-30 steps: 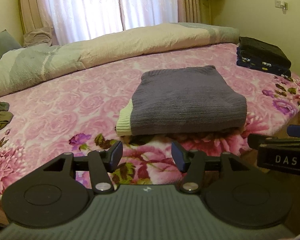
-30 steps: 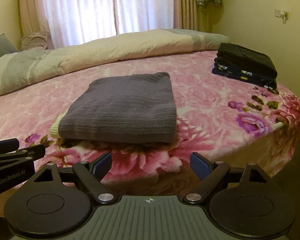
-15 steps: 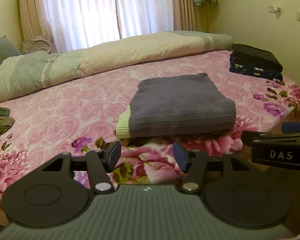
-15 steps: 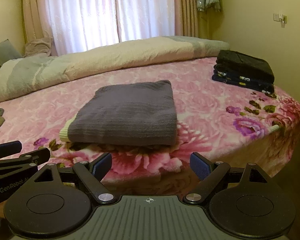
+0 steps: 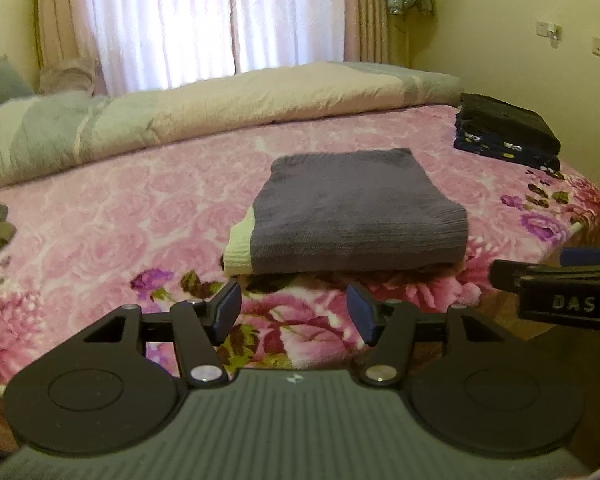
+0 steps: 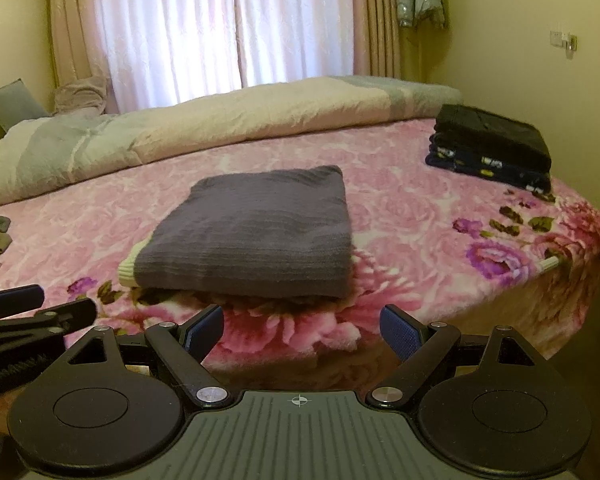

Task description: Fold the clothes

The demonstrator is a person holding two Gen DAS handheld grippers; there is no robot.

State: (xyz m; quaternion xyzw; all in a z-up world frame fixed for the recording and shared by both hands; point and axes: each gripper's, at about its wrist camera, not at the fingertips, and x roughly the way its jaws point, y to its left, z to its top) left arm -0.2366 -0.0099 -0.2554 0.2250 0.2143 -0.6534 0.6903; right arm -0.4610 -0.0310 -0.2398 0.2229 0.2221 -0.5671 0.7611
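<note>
Home bedroom, bed with pink floral blanket, rolled duvet, curtained window

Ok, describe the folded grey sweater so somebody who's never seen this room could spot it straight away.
Start at the bed's pink floral blanket. Near its front edge, about midway across, lies the grey sweater, a flat folded rectangle of ribbed knit. Unlike the dark folded stack at the far right, it lies alone and shows a pale yellow-green band at its left end.

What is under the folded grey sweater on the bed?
The folded grey sweater lies directly on the pink floral blanket; a pale green edge shows at its left. Anything beneath or inside the folds is hidden.
</note>
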